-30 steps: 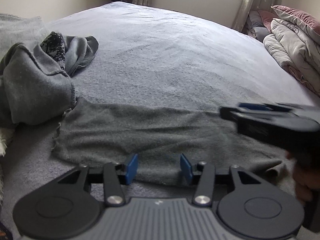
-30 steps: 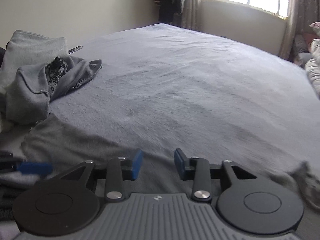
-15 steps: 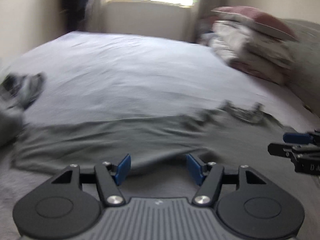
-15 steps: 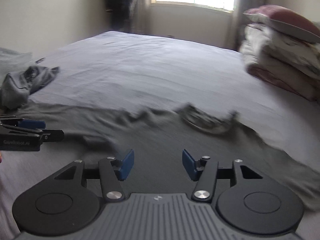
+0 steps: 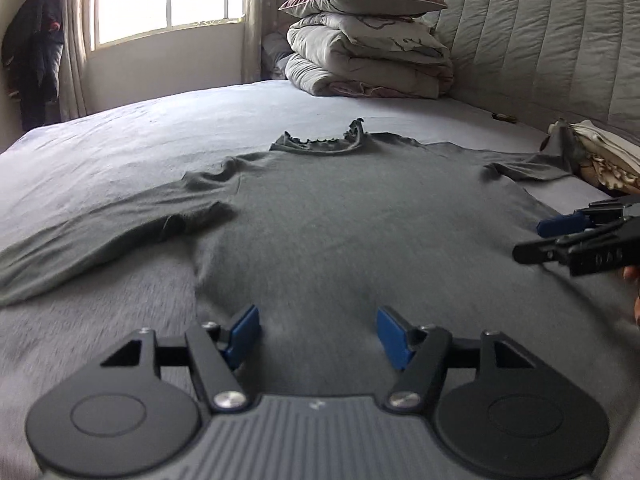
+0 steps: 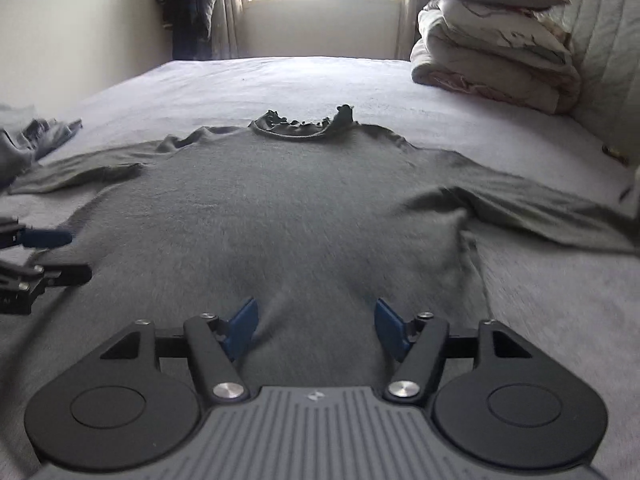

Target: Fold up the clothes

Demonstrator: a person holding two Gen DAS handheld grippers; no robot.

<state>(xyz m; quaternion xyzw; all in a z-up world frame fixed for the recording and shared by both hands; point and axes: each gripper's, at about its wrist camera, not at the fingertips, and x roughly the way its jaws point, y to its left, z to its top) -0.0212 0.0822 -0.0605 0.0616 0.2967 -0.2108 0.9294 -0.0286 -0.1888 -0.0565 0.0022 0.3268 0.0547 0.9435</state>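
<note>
Lying flat on the bed (image 5: 120, 128): grey long-sleeved top (image 5: 360, 216), frilled collar toward the window, both sleeves spread out | left gripper (image 5: 316, 334): jaws just been opening, spread over the hem, nothing pinched | right gripper (image 6: 314, 326): jaws just been opening, spread over the hem, nothing pinched

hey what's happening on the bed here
A person with a gripper in each hand is folding clothes. A grey long-sleeved top lies spread flat on the bed, sleeves out, collar toward the far side. The left gripper and right gripper hover over its hem, jaws just opened, holding nothing. No fold is made yet.
</note>
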